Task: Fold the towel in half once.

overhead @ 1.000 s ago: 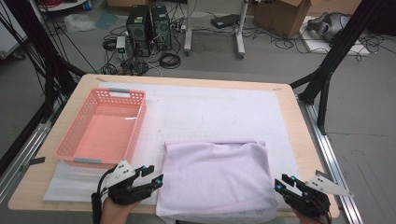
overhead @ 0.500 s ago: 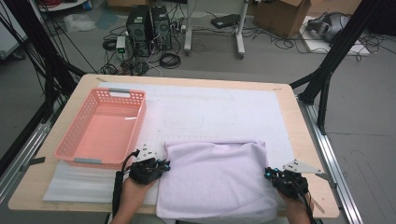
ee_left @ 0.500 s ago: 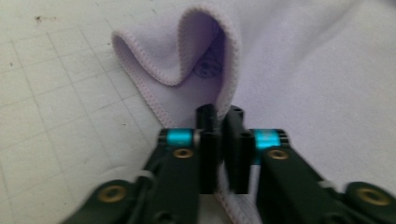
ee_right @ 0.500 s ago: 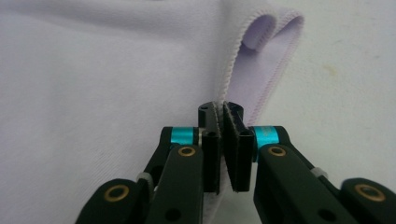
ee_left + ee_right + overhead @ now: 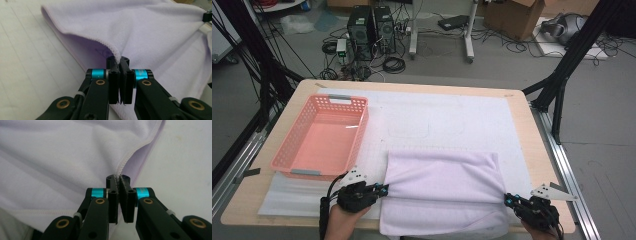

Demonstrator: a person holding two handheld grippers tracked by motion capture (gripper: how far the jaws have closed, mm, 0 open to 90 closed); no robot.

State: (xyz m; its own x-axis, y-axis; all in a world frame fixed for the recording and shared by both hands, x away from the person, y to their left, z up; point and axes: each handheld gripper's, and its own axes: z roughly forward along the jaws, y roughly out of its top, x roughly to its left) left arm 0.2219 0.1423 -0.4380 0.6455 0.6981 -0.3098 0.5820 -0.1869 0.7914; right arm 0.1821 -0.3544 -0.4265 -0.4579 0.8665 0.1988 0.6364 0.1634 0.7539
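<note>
We see the lilac towel (image 5: 444, 192) lying folded on the white mat (image 5: 452, 120) at the near middle of the table (image 5: 537, 150), right of the pink basket (image 5: 319, 137), with our left gripper (image 5: 383, 190) pinching its left hem and our right gripper (image 5: 508, 200) its right hem, jaws pressed together.

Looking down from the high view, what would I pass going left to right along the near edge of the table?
Left gripper → lilac towel → right gripper. Each gripper pinches a side hem of the towel, so they touch it at its two edges.
</note>
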